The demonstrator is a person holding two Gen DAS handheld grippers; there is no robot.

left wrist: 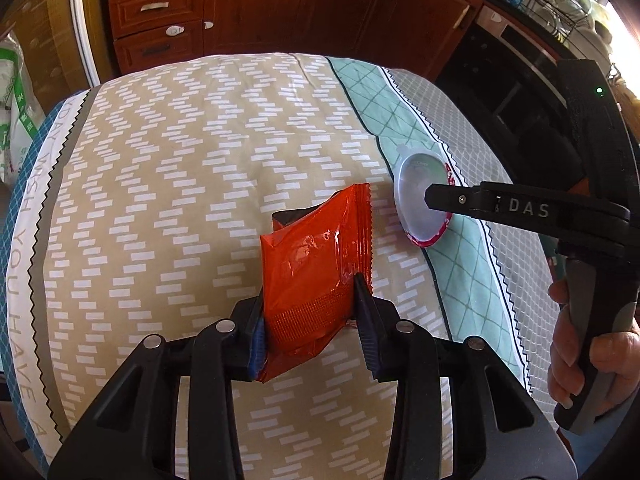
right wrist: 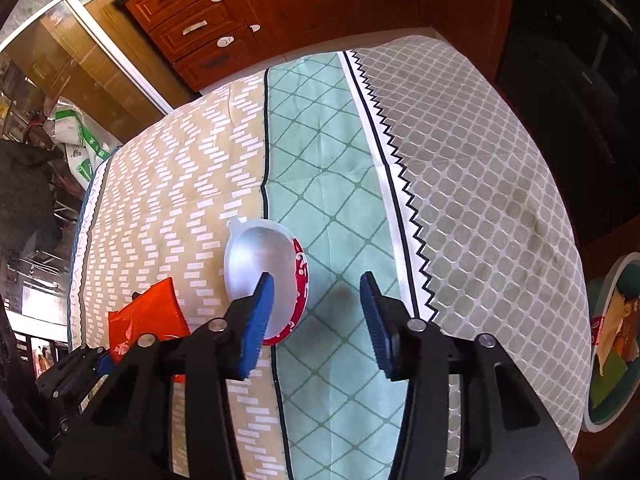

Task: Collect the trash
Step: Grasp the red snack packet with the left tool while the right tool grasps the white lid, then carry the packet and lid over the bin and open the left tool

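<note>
Left gripper (left wrist: 310,312) pinches an orange-red snack wrapper (left wrist: 316,264), its two pads pressed against the packet's lower sides so that the foil buckles between them; the packet stands tilted off the patterned tablecloth (left wrist: 168,184), over the tan zigzag band. Right gripper (right wrist: 318,312) has its jaws spread, nothing between the blue pads; its left finger (right wrist: 258,312) lies over the near rim of a clear plastic lid (right wrist: 256,256), while the other finger hangs above bare cloth to the right of the lid. Whether that finger touches the lid cannot be told. Lid lies flat on the cloth with a red printed edge showing on its right side, straddling the seam between the tan band and the mint diamond band, just beside the wrapper on the wrapper's right. Seen from the left wrist, the lid (left wrist: 420,200) sits beyond and right of the wrapper, with one black finger of the right gripper crossing it, and a hand (left wrist: 584,356) grips that tool's handle. Round bin (right wrist: 612,344) holding other refuse sits well apart from the lid, below the cloth's right edge
</note>
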